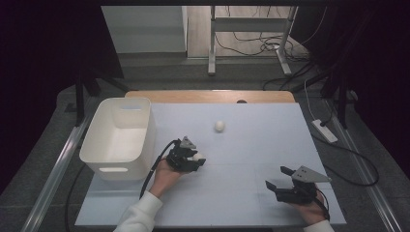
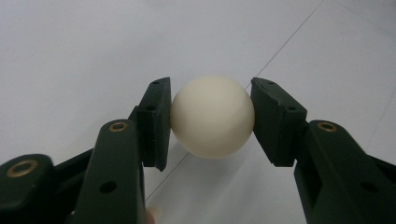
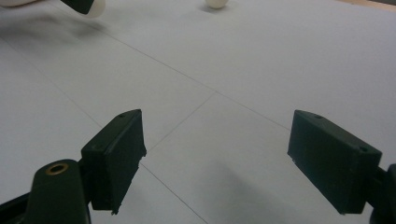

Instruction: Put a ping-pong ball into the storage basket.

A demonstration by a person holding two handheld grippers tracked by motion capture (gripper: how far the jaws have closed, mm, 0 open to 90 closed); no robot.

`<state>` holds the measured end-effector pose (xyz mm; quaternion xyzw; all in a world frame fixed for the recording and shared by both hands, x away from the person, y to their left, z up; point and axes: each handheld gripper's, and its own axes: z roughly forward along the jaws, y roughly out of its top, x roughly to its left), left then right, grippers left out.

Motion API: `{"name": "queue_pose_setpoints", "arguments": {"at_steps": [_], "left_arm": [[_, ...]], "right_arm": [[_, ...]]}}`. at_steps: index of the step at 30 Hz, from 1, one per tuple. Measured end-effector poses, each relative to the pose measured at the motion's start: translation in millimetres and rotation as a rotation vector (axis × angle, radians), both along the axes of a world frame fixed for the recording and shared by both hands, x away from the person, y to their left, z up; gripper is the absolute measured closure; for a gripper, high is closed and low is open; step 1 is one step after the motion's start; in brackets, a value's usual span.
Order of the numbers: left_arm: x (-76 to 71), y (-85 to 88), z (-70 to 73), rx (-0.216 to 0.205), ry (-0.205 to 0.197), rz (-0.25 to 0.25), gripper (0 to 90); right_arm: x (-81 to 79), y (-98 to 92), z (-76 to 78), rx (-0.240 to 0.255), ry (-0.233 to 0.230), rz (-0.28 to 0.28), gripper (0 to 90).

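Note:
A cream ball (image 2: 212, 116) sits between the two black jaws of my left gripper (image 2: 212, 119), and both pads press on its sides. In the high view that left gripper (image 1: 197, 158) is near the table's middle, just right of the white bin (image 1: 121, 137), with the ball (image 1: 198, 156) at its tip. A second cream ball (image 1: 219, 125) lies loose farther back on the white table top (image 1: 251, 145); its lower part (image 3: 216, 3) shows in the right gripper view. My right gripper (image 1: 276, 177) rests at the front right, jaws wide apart with nothing between them (image 3: 217, 158).
The white bin stands at the table's left side, open at the top and empty inside. A white power strip (image 1: 324, 130) and cables lie off the table's right edge. A desk frame (image 1: 251, 29) stands beyond the far edge.

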<state>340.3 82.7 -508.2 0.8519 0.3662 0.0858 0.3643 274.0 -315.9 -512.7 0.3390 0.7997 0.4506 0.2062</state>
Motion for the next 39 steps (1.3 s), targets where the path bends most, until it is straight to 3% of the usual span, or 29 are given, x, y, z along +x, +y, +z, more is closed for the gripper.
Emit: {"name": "queue_pose_setpoints", "arguments": {"at_steps": [17,27,39], "left_arm": [[-7.0,5.7,11.4,-0.058,-0.034,0.008,50.5],[-13.9,11.6,21.2,-0.092,-0.08,0.017,50.5],[-22.2,21.6,32.8,-0.181,-0.119,0.017,50.5]], "right_arm": [[-0.1,0.2,0.3,0.001,-0.003,-0.001,18.5],[0.6,1.4,1.0,0.003,-0.009,0.002,18.5],[3.3,3.1,1.4,0.007,-0.01,0.005,18.5]]}}
